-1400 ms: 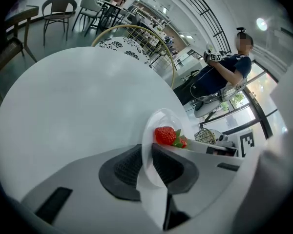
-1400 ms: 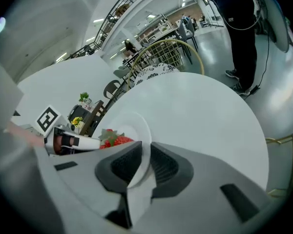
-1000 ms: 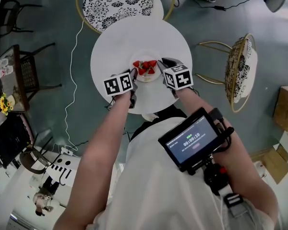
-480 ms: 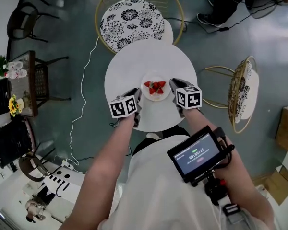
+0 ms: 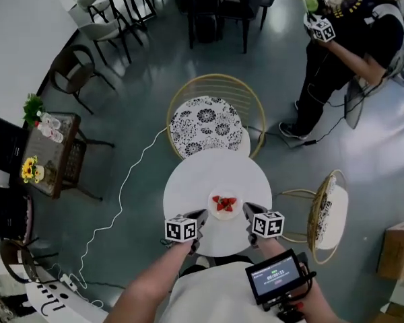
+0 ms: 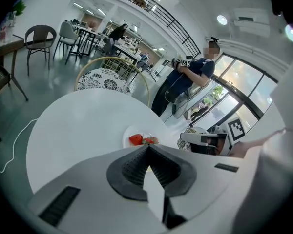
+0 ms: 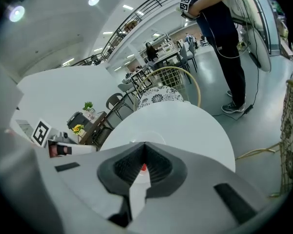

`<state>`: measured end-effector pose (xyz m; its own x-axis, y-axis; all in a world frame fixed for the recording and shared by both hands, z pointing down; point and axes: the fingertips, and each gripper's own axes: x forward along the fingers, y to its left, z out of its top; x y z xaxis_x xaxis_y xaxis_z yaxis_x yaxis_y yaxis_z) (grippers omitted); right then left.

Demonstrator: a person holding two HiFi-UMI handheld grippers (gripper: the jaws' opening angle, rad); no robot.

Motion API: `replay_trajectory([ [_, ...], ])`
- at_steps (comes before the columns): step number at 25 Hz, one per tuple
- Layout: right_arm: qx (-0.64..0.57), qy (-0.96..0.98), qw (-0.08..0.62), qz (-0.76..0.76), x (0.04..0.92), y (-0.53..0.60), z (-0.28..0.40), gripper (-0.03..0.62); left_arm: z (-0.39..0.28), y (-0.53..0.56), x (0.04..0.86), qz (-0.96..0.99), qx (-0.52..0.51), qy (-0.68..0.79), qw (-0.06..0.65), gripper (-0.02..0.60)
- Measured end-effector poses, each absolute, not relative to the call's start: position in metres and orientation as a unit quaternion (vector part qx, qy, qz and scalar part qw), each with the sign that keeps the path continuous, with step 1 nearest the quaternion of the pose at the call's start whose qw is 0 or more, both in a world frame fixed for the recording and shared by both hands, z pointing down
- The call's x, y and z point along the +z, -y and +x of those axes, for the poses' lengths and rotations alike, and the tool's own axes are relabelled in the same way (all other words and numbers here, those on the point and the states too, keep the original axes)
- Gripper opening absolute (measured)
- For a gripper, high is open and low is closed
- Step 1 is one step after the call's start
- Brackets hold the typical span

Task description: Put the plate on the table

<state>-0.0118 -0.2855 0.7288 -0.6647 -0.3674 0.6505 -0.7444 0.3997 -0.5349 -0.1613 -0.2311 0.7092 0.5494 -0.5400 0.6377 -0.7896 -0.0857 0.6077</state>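
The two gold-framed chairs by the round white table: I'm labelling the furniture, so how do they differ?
The far chair shows a seat with bold black-and-white flowers; the right chair shows a mostly white cushion. In the head view the table overlaps the far chair's seat, while the right chair's cushion sits clear of it. Both have rounded gold wire frames.

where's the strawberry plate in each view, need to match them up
Head view: plate lower centre, on the round white table.
Left gripper view: centre, just above the left claw.
Right gripper view: mostly hidden behind the right claw; only its rim shows.
Shared landmark: floral-cushion chair behind the table.
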Motion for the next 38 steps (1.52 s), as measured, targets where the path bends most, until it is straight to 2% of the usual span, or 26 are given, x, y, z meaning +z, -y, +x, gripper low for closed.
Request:
replay_trajectory([
  [5, 0.423, 0.813, 0.199, 0.348, 0.701, 0.279, -0.013, 0.003, -0.161, 0.209, 0.707, 0.74, 0.129, 0.446, 0.488, 0.005],
  [20, 0.392, 0.834, 0.164, 0.352, 0.645, 0.15, -0.02, 0.003, -0.176, 0.101, 0.661, 0.782, 0.105, 0.44, 0.428, 0.005],
  [38, 0.383, 0.842, 0.136, 0.355, 0.619, -0.005, 0.006, 0.003, -0.139, -0.049, 0.624, 0.822, 0.079, 0.415, 0.382, 0.003],
])
